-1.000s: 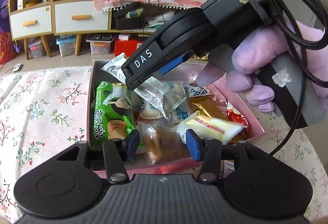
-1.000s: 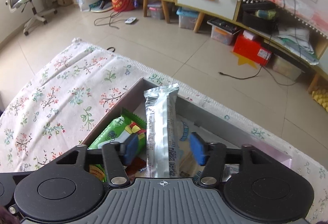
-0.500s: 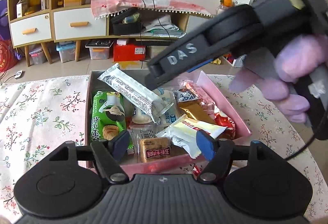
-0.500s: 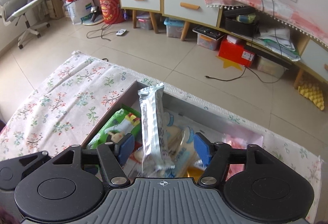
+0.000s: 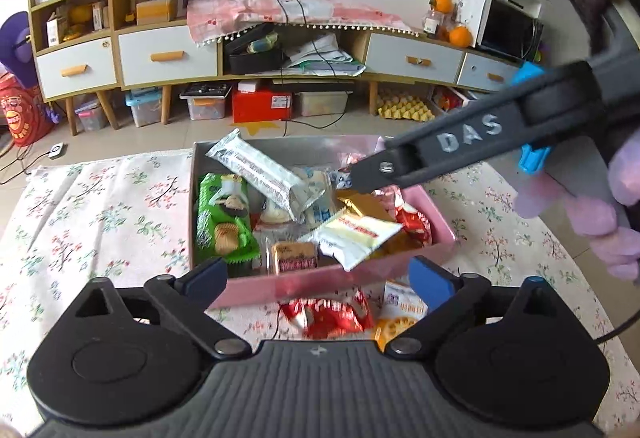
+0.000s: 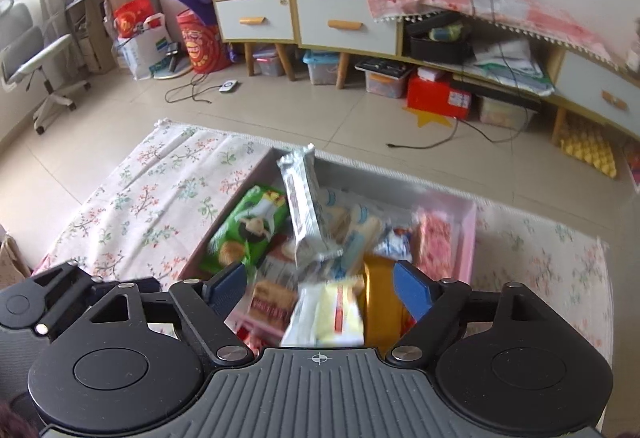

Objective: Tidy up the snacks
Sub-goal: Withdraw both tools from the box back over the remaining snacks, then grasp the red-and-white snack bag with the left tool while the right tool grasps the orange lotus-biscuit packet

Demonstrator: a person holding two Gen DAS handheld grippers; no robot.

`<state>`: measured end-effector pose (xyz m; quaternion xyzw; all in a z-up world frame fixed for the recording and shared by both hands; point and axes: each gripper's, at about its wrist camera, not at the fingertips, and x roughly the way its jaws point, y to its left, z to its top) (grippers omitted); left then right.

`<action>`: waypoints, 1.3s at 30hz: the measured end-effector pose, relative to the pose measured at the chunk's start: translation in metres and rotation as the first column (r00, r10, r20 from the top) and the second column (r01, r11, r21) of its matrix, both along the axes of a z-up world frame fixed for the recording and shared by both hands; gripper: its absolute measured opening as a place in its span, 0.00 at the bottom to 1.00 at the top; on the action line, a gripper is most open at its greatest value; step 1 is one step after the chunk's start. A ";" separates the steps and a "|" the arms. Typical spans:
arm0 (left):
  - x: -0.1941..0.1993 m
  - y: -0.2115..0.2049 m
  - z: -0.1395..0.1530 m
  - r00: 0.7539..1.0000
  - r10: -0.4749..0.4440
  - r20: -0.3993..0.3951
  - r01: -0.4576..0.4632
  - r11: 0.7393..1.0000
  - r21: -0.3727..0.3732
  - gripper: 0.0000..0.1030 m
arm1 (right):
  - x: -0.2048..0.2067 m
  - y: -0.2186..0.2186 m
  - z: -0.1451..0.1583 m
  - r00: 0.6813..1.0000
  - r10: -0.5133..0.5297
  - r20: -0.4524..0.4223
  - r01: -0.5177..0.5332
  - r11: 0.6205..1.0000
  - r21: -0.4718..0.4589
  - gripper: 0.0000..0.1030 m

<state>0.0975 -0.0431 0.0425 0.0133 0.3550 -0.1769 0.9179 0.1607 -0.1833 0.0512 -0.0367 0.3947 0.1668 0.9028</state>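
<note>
Your left claw (image 5: 316, 276) is spread wide with nothing between the blue pads, hanging at the near edge of the pink box (image 5: 256, 288) that sits on the floral cloth (image 5: 100, 222) covering the bench. Your right claw (image 6: 320, 284) is spread too, hovering empty over the near end of the same box (image 6: 466, 258). From the left wrist view you can see it (image 5: 370, 173) coming in from 2 o'clock, with your gloved hand (image 5: 576, 213) on the handle.

The snacks are mostly piled in the box. The long silver bar wrapper (image 5: 260, 171) lies loose on top of the heap, slanting from the far-left corner toward the middle, and nothing is gripping it. In the right wrist view that same bar (image 6: 304, 205) runs from 12 o'clock down toward the centre. The green cookie pack (image 5: 224, 222) lies flat along the left wall at 9 o'clock. The white-and-yellow packet (image 5: 352, 238) hangs partly over the near wall at about 5 o'clock, and a small brown cracker pack (image 5: 294, 258) sits just beside it. A gold wrapper (image 5: 360, 203) and a red one (image 5: 414, 224) are on the right side of the pile.

Two packs are outside the box, on the cloth between your left claw's pads: a red-and-white wrapper (image 5: 328, 314) and an orange-printed pack (image 5: 402, 312) just beside it, both close to the box's near wall.
</note>
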 end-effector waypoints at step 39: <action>-0.015 -0.013 -0.062 0.996 0.077 0.033 -0.079 0.996 0.048 0.99 | -0.073 -0.066 -0.102 0.945 -0.327 0.000 0.326 0.945 0.031 0.93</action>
